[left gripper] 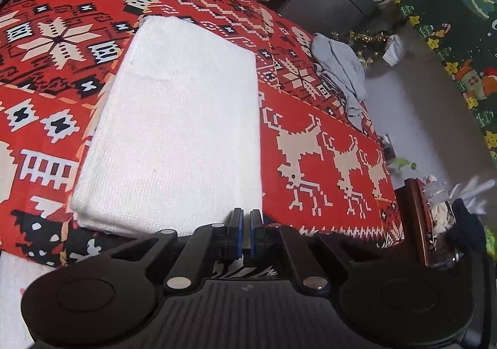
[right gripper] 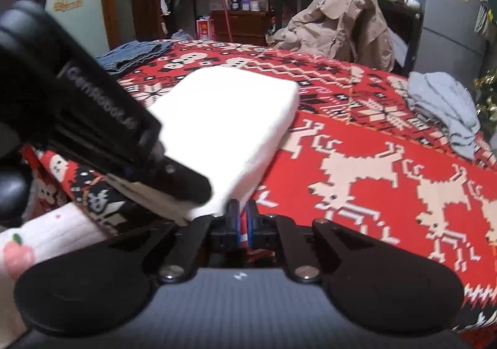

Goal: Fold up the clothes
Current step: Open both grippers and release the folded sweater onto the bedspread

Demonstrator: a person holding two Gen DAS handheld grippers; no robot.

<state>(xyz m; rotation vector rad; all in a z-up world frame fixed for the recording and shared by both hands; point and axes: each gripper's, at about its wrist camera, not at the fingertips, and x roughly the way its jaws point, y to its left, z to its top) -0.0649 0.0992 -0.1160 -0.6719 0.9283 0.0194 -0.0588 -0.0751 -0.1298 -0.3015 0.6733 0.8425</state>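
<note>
While folded white knit cloth [left gripper: 174,119] lies flat on red patterned table [left gripper: 326,119] | left hand-held gripper [left gripper: 246,224] and right hand-held gripper [right gripper: 243,218] closed, empty, at near edge | advice: square edges, press creases gently.

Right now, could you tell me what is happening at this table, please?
A person is folding clothes with a handheld tool in each hand. A white garment lies folded into a neat rectangle on the red patterned tablecloth. The left tool and the right tool are both shut at the garment's near edge; whether either still pinches fabric is unclear. A crumpled grey garment waits near the table's right edge, and folded denim sits at the far left.
</note>
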